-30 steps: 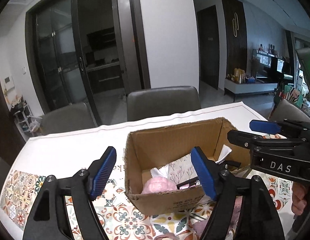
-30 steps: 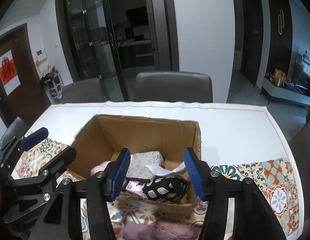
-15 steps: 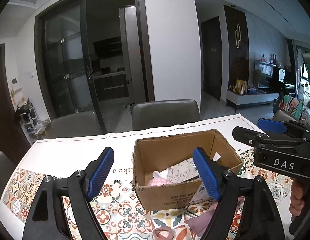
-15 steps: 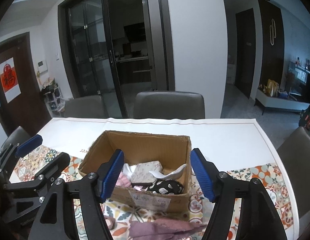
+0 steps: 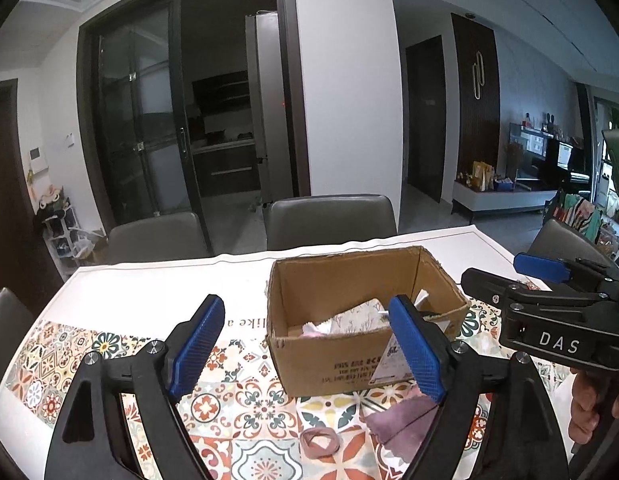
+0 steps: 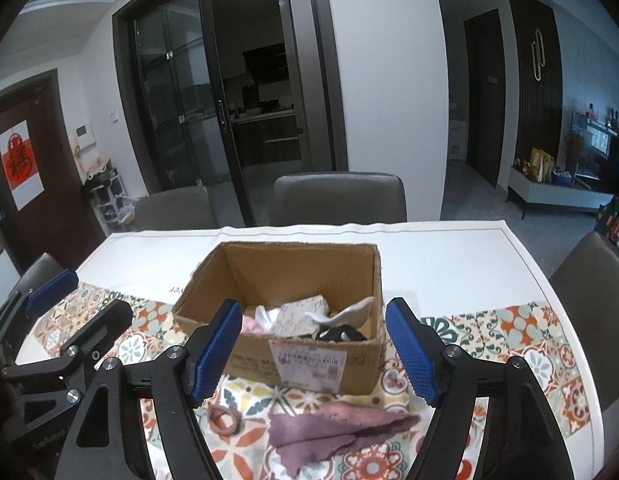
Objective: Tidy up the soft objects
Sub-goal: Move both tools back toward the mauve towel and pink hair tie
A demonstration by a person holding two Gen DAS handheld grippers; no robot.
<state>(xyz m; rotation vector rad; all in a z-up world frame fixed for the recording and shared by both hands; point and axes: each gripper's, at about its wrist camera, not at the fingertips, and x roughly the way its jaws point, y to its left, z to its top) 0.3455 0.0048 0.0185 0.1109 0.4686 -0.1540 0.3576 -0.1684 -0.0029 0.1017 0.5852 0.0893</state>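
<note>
Both tongs stand wide open and hold nothing. The left tongs (image 5: 309, 348) hang above the patterned runner (image 5: 109, 344) on the tabletop (image 5: 149, 280), with their right blue pad in front of the near right corner of the cardboard box (image 5: 329, 364). The right tongs (image 6: 313, 348) hang in front of the same box (image 6: 349, 372), with 1 blue pad to each side of its near wall. The box sits open-topped on the runner and holds several soft things: a pink item (image 6: 249, 325) at the left, a white piece (image 6: 265, 314) beside it, a pale folded cloth with a fine print (image 6: 299, 312) in the middle, a white curled piece (image 6: 349, 312) to the right and a black-and-white patterned item (image 6: 339, 335) against the near wall. A white shipping label (image 6: 307, 364) is stuck on the near wall. Outside the box, on the runner just in front of it, lies a crumpled mauve cloth (image 6: 329, 426), and to its left a pink hair band (image 6: 225, 420) lies flat, apart from the cloth. In the left wrist view the right tongs' black body, marked DAS, shows at the right edge, with the person's hand (image 5: 589, 404) below it. 2 grey chairs (image 6: 337, 196) stand at the far side of the tabletop.
</note>
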